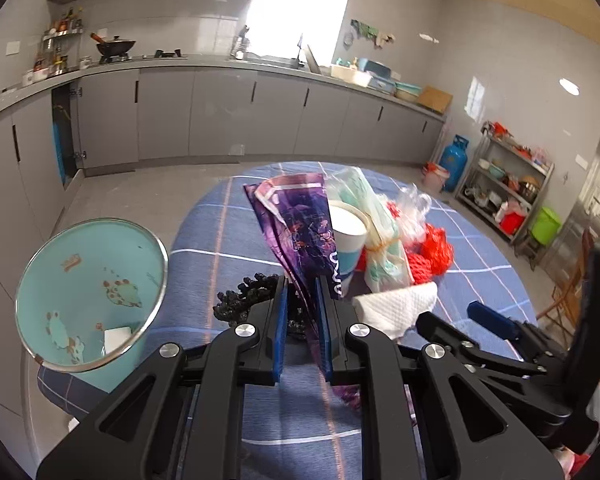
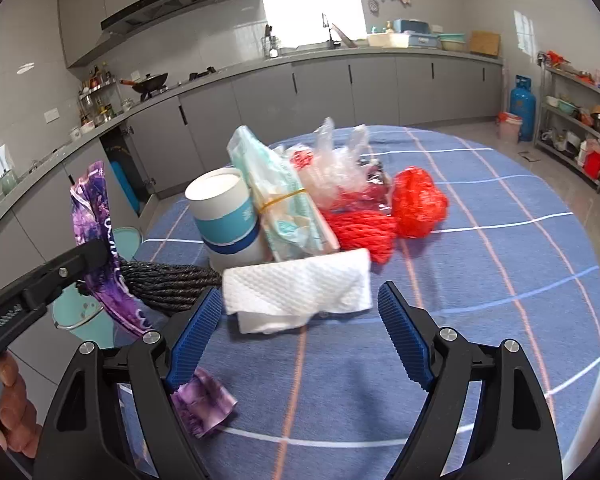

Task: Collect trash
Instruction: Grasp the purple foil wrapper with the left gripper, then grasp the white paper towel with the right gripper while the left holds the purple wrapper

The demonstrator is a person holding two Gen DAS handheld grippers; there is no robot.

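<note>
My left gripper [image 1: 302, 284] is shut on a purple foil wrapper [image 1: 300, 216], held up above the table; the wrapper also shows in the right wrist view [image 2: 96, 200]. My right gripper [image 2: 300, 300] is open, its fingers on either side of a folded white paper towel [image 2: 300, 288] on the blue checked tablecloth [image 2: 480, 280]. Behind the towel lie a paper cup [image 2: 228, 212], a banded tissue pack [image 2: 280, 196], clear plastic [image 2: 336, 164], red rope [image 2: 364, 232] and red netting [image 2: 418, 200]. A light-blue trash bin [image 1: 88, 288] stands at the table's left edge.
A black rope coil [image 2: 168, 280] lies left of the towel. Grey kitchen cabinets [image 1: 220, 112] run along the far wall. A blue gas cylinder [image 1: 454, 160] and a metal shelf rack [image 1: 508, 184] stand at the right.
</note>
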